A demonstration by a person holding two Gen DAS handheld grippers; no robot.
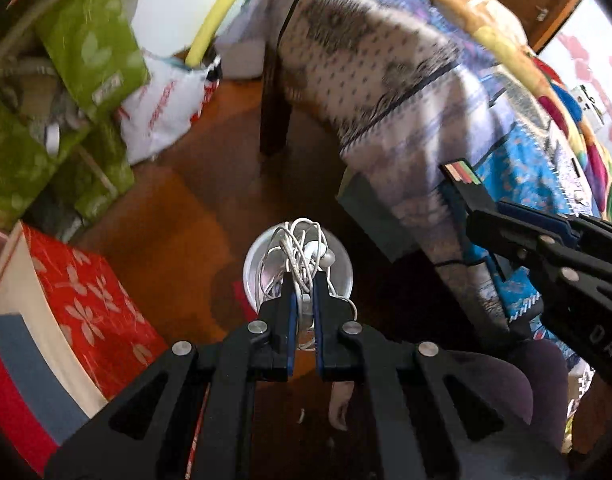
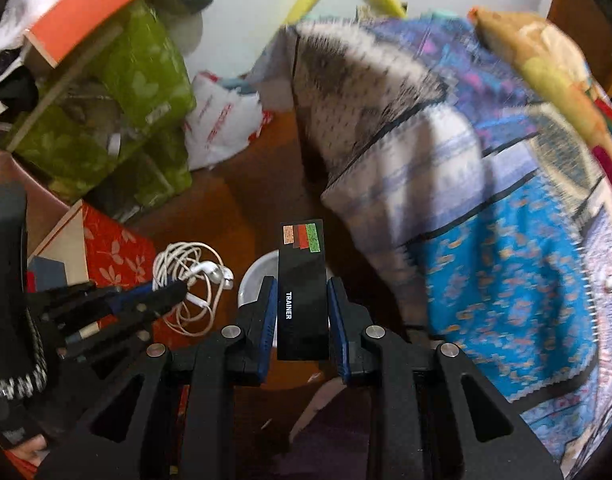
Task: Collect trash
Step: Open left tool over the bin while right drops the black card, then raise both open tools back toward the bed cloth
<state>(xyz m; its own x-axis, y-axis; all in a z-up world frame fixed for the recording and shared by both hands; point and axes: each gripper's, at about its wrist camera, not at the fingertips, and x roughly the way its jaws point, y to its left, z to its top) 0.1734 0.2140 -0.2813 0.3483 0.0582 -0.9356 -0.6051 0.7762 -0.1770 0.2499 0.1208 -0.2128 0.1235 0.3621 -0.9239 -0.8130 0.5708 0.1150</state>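
Observation:
My left gripper (image 1: 304, 280) is shut on a tangle of white earphones (image 1: 302, 256), which hangs right above a small round white bin (image 1: 337, 280) on the brown floor. From the right wrist view the same earphones (image 2: 190, 280) dangle off the left gripper's tip (image 2: 174, 292) at the left. My right gripper (image 2: 300, 288) is shut on a flat black box (image 2: 304, 296) printed "TRAINER", with coloured swatches at its top. The white bin (image 2: 258, 280) shows just behind that box. In the left wrist view the right gripper (image 1: 475, 204) and its black box (image 1: 463, 176) enter from the right.
A bed draped in patterned blankets (image 1: 445, 112) fills the right side. Green fabric boxes (image 1: 90, 52) and a white plastic bag (image 1: 166, 108) stand at the back left. A red flowered box (image 1: 78, 300) lies left of the bin. A dark table leg (image 1: 276, 92) stands behind.

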